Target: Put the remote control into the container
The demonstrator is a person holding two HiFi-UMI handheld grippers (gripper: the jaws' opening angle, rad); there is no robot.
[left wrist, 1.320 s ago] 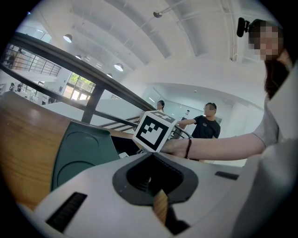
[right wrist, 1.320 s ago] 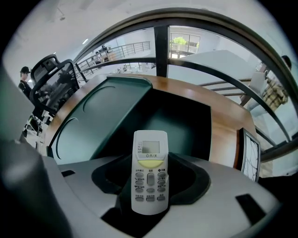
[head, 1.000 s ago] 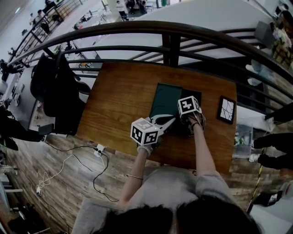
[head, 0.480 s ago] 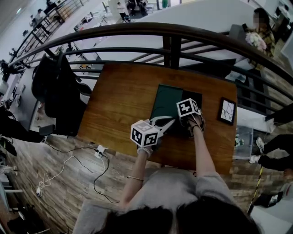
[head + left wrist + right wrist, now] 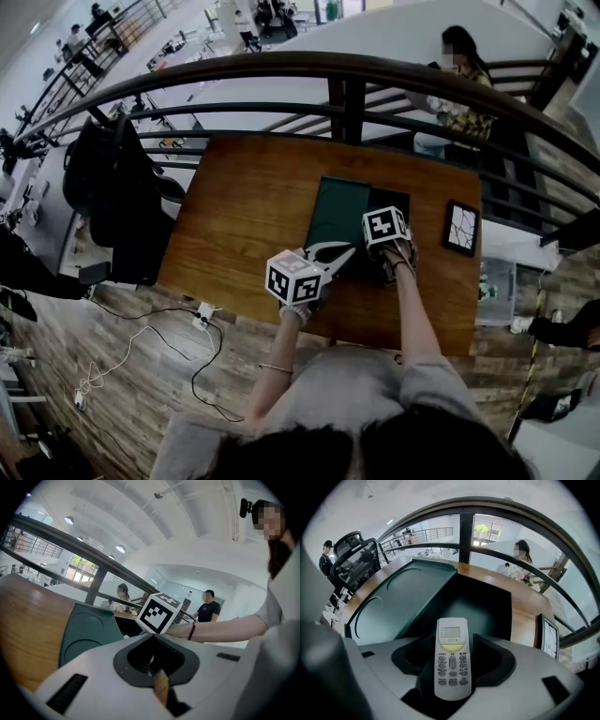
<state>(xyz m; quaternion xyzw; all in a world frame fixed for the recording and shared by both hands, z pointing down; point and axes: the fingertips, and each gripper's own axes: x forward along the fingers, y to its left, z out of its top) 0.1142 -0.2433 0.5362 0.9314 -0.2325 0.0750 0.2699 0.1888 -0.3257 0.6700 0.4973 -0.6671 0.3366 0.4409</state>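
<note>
Remote control, pale grey and slim, with a small screen and a yellow band above its buttons (image 5: 452,667): it is clamped at its near end between the dark fingers (image 5: 487,658) of the right gripper (image 5: 453,644). It is held button face up with its long axis toward 12 o'clock, probably so that it can go down flat and lengthwise. It is not yet in the container.

Directly beyond lies the black rectangular container (image 5: 487,580), its mouth facing up under the remote's far end. The dark green lid with a pressed circle (image 5: 403,602) lies open at the container's 9 o'clock, which leaves the mouth free.

The left gripper (image 5: 151,660), at 8 o'clock of the container, points toward the lid. Its fingers are drawn almost together and hold nothing; only a sliver of counter shows between them. It is likely waiting to steady or close the lid.

The brown wooden counter (image 5: 253,206) also carries a black-framed panel (image 5: 461,227) at 3 o'clock. A dark curved railing (image 5: 347,94) runs at 12 o'clock, past the counter's far edge.
</note>
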